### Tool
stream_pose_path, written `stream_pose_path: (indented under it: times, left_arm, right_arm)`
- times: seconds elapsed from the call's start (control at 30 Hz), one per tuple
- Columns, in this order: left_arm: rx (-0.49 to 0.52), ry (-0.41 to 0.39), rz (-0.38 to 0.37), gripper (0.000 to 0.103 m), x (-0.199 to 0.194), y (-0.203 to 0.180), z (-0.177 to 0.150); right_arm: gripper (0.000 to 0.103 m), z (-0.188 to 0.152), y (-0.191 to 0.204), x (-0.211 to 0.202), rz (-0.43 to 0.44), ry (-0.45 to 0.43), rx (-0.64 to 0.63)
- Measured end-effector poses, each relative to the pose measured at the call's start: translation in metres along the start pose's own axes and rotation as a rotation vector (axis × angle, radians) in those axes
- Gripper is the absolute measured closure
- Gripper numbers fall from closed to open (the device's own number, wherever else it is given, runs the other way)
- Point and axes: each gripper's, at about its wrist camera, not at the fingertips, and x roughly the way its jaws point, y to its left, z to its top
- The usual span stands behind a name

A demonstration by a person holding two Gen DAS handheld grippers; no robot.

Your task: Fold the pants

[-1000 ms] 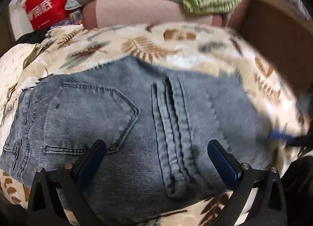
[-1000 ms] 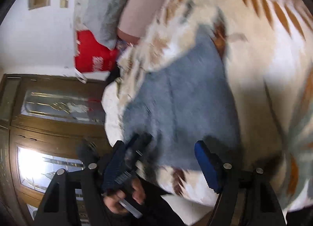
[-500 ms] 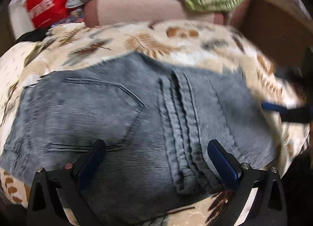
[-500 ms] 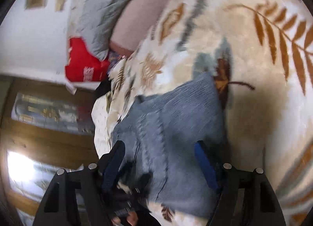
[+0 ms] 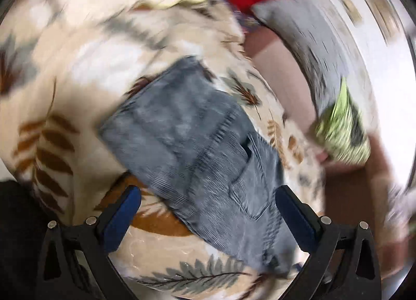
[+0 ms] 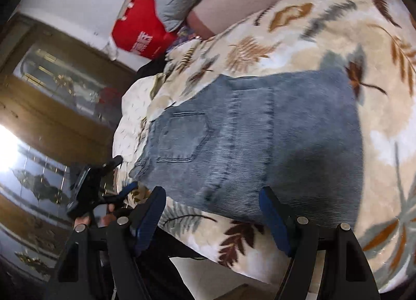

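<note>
Leaf-print bed [image 6: 312,48] carries the folded pants [image 6: 260,139] near its front edge. Left tongs [image 5: 208,209] and right tongs [image 6: 212,211] are both spread, empty. Corduroy looks soft, thickish, limp; pinch at the stacked edge.

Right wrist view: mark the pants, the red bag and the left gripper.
pants [image 6: 249,149], right wrist view, on the ribbed fabric beside the back pocket.
red bag [image 6: 139,31], right wrist view, on its red front panel.
left gripper [image 6: 122,176], right wrist view, between its open fingertips at the blanket edge.
</note>
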Motion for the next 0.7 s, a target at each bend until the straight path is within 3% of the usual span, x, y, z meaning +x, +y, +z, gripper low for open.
stream_pose_path:
  times: [0.17,0.43,0.5,0.6,0.67,0.7]
  left_arm:
    - [-0.136,0.031,-0.049,0.001,0.014,0.028,0.010]
    - [-0.149,0.007,-0.083,0.001,0.032,0.021,0.027]
    - [-0.147,-0.002,-0.077,0.008,0.035,0.021,0.030]
    - [-0.088,-0.015,-0.036,0.028,0.036,0.014,0.031]
    - [-0.060,-0.015,-0.001,0.059,0.035,0.014,0.032]
    - [-0.045,-0.017,0.027,0.065,0.035,0.014,0.033]
  right_arm:
    - [0.026,0.001,0.020,0.025,0.002,0.051,-0.022]
    - [0.026,0.015,0.048,0.063,-0.023,0.111,-0.057]
    - [0.026,0.026,0.055,0.076,0.009,0.122,-0.044]
    - [0.026,0.042,0.063,0.100,0.070,0.149,0.003]
    - [0.026,0.054,0.058,0.125,0.063,0.192,0.075]
    - [0.026,0.059,0.052,0.138,0.025,0.206,0.114]
